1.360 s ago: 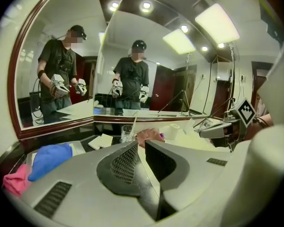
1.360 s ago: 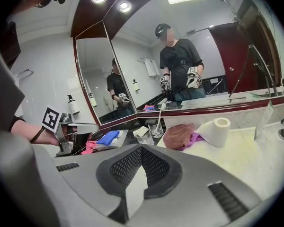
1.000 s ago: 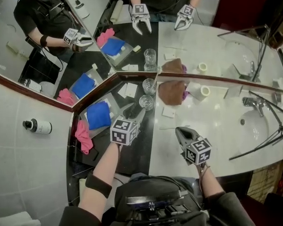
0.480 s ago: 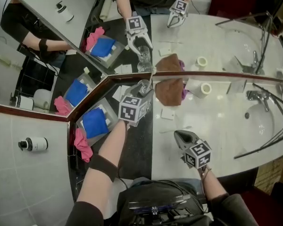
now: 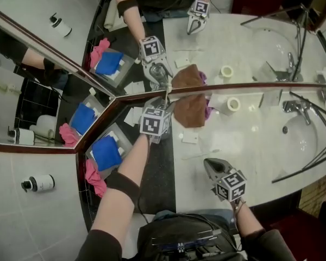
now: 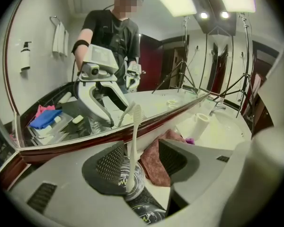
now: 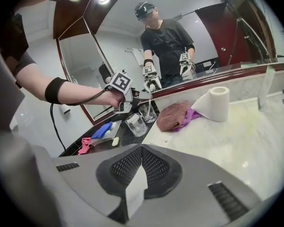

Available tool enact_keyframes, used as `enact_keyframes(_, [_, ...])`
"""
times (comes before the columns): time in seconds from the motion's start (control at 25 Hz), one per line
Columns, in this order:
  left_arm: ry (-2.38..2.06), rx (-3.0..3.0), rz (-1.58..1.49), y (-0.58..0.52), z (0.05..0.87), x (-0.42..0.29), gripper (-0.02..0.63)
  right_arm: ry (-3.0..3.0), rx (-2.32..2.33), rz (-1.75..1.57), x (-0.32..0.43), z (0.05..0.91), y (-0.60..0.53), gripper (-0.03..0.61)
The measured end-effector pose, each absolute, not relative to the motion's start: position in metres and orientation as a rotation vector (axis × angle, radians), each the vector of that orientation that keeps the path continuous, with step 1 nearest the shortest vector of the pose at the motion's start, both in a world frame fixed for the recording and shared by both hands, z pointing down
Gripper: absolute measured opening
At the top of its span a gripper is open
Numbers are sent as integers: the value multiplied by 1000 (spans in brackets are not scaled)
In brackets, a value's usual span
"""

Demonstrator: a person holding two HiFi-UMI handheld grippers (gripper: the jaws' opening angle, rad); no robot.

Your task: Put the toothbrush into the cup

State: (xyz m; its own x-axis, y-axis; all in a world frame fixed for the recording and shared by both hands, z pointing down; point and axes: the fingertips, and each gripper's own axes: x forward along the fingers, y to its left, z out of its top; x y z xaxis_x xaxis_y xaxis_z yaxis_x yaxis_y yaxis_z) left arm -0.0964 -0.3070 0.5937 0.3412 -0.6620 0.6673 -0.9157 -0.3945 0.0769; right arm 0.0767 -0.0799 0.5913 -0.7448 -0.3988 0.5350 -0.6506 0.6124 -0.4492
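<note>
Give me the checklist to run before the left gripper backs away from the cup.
1. Toothbrush in the cup: ok, handle down, head up.
2. Cup upright: ok.
3. Left gripper released: ok; its jaws have just been opening, and the toothbrush stands unclamped between them.
4. Second glass clear of the way back: cannot tell; it stands close beneath that gripper.
5. Right gripper secure: ok, shut on a white slip.
</note>
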Motion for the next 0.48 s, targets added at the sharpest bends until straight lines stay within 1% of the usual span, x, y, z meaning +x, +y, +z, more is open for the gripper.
enact_keyframes(0.08, [-1384,2167,784,-312,596,-95,234,-2453,853,919,80,593,-82,17])
enact_keyframes(0.16, [-1384,2158,783,-314,594,-91,205,-2448,865,929,84,594,-83,17])
enact_keyframes(0.28, [-1399,2141,772,-315,588,-88,123,-2442,877,939,88,596,-84,17])
enact_keyframes(0.36, [-1428,2136,775,-317,588,-91,36,-2437,890,946,91,598,-86,17])
enact_keyframes(0.48, [-1444,2140,777,-319,587,-93,27,-2435,899,960,93,599,-86,17])
